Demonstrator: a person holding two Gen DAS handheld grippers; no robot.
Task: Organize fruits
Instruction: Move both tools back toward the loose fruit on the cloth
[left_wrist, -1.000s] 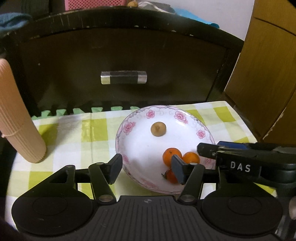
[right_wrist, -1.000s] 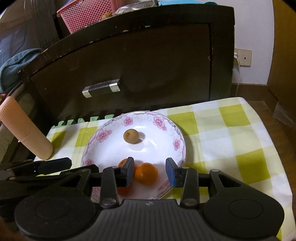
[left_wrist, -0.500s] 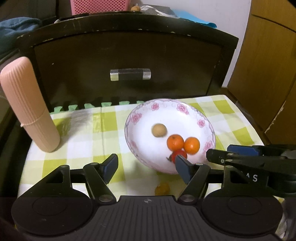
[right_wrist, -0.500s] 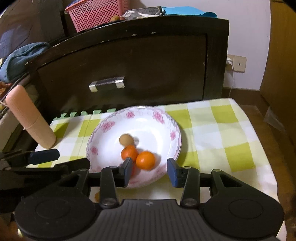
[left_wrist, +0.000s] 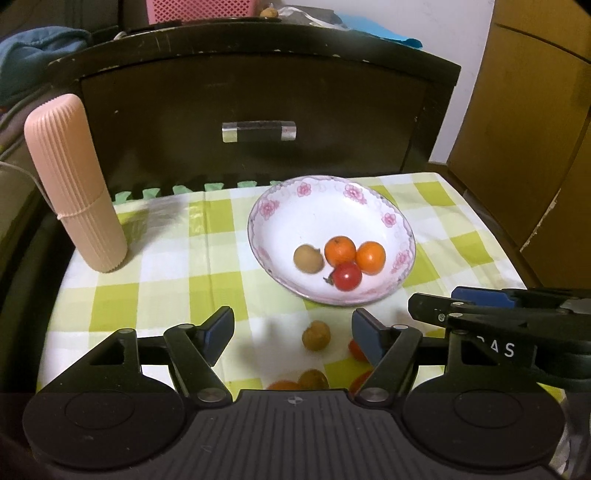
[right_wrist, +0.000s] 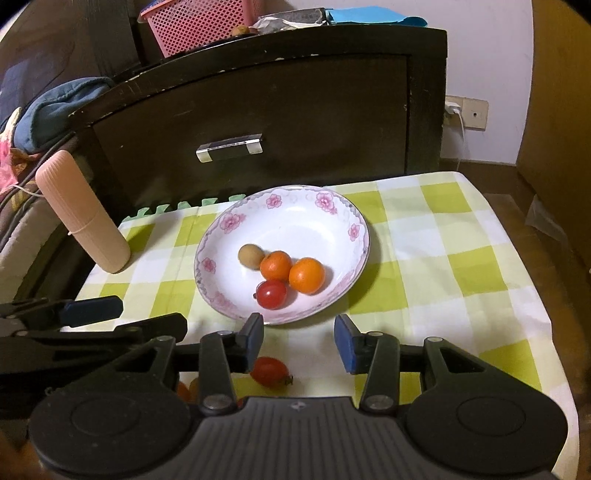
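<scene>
A white flowered bowl (left_wrist: 373, 206) (right_wrist: 343, 218) sits on a green-checked cloth and holds two oranges (left_wrist: 340, 250) (right_wrist: 306, 275), a brown longan (left_wrist: 308, 258) (right_wrist: 251, 255) and a red cherry tomato (left_wrist: 346, 276) (right_wrist: 271, 293). Loose fruit lies on the cloth in front of the bowl: a brown longan (left_wrist: 316, 335), another longan (left_wrist: 313, 379), orange pieces and a red tomato (right_wrist: 269, 371). My left gripper (left_wrist: 293, 330) is open and empty above the loose longan. My right gripper (right_wrist: 299, 341) is open and empty just in front of the bowl.
A tall pink ribbed cylinder (left_wrist: 75, 184) (right_wrist: 83, 212) stands at the cloth's left. A dark drawer cabinet (left_wrist: 258, 110) stands behind the table, with a pink basket (right_wrist: 199, 24) on top. A wooden door (left_wrist: 535, 147) is at the right.
Both grippers have pulled back and up from the bowl, bringing loose fruit on the cloth into view. The longan in the bowl has rolled next to the oranges.
</scene>
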